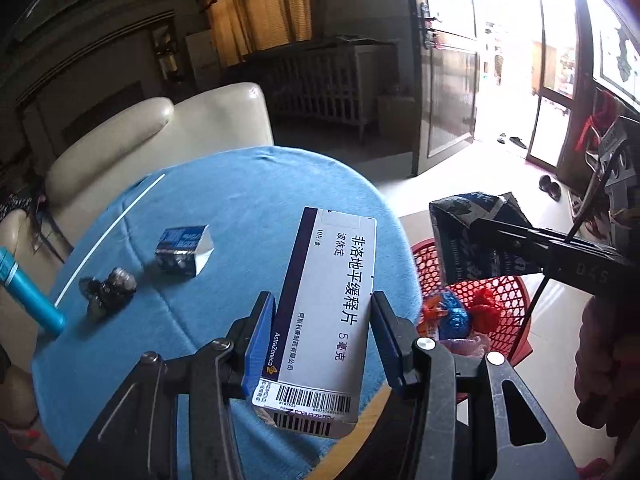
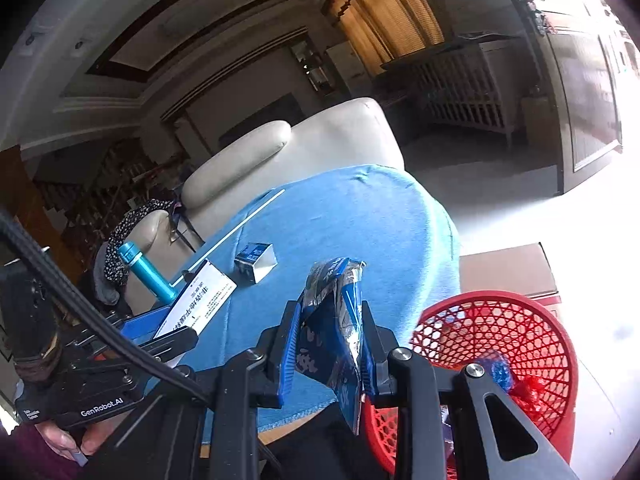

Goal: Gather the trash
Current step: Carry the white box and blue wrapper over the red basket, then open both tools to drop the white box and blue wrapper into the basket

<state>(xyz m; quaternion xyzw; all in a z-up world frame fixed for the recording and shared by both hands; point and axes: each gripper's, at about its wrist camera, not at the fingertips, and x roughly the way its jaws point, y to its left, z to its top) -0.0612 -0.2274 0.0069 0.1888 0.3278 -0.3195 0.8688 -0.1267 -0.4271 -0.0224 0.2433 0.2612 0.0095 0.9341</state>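
Observation:
My left gripper (image 1: 322, 300) is shut on a white and navy medicine box (image 1: 328, 312) and holds it above the near edge of the blue-clothed round table (image 1: 240, 208). The box also shows in the right wrist view (image 2: 200, 300). My right gripper (image 2: 330, 314) is shut on a crumpled blue and silver snack wrapper (image 2: 332, 312), held beside the red mesh basket (image 2: 532, 328). In the left wrist view the wrapper (image 1: 472, 240) hangs over the basket (image 1: 504, 292), which holds blue and red wrappers. A small blue carton (image 1: 184, 250) and dark crumpled trash (image 1: 110, 292) lie on the table.
A teal bottle (image 1: 28, 292) stands at the table's left edge, and a white straw (image 1: 108, 240) lies on the cloth. A cream leather sofa (image 1: 160, 140) is behind the table. A brown box (image 2: 508, 272) sits on the floor beyond the basket.

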